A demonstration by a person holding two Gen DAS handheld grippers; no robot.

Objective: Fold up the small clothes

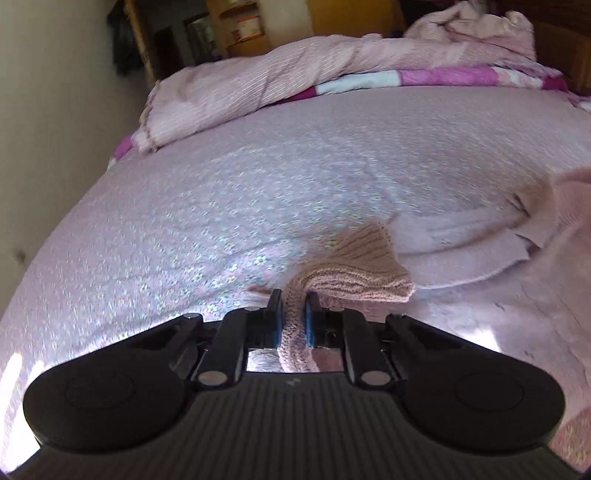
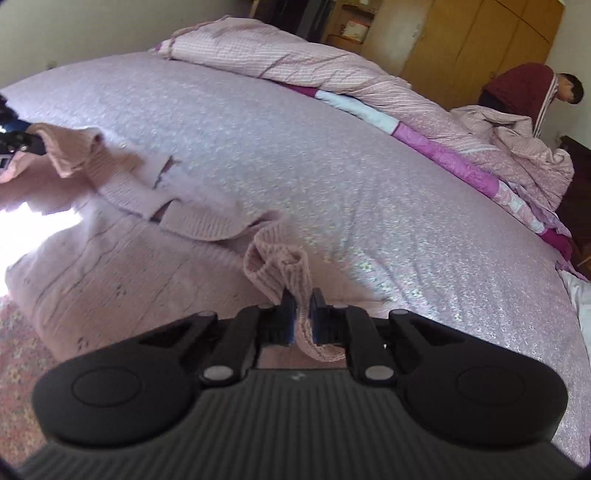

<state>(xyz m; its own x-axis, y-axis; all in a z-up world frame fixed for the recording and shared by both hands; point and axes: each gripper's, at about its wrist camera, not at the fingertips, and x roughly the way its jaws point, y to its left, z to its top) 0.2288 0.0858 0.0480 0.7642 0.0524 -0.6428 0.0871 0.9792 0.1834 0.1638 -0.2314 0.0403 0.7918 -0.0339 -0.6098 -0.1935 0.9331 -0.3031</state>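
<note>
Left wrist view shows one pink knitted sweater (image 1: 480, 266) spread on a bed (image 1: 258, 177) covered with a pale lilac flowered sheet. The left gripper (image 1: 293, 314) has its two blue-padded fingers pressed together on a ribbed edge of the sweater, which bunches up between them and runs off toward 2 o'clock, where the body and a folded sleeve lie. At 12 o'clock a pink striped quilt (image 1: 277, 74) sits heaped along the far side of the bed, with one pink, purple and white patchwork blanket (image 1: 443, 77) under it. Beyond it stand wooden shelves (image 1: 243, 26) holding a box with a red and white label; its writing is too blurred to read.

From the right wrist view, the right gripper (image 2: 303, 314) likewise pinches a ribbed fold of the same sweater (image 2: 129, 258), the knit rising in a loop at 12 o'clock from the fingertips. The rest of the garment lies flat toward 9 and 10 o'clock, where the other gripper's dark tip shows at the frame edge gripping knit. One wooden wardrobe (image 2: 480, 44) stands at 1 o'clock. One person (image 2: 524, 88) in a dark red top with white stripes is beside the heaped quilt (image 2: 517, 147) at 2 o'clock. Both gripper bodies carry a small pale mark, not legible.
</note>
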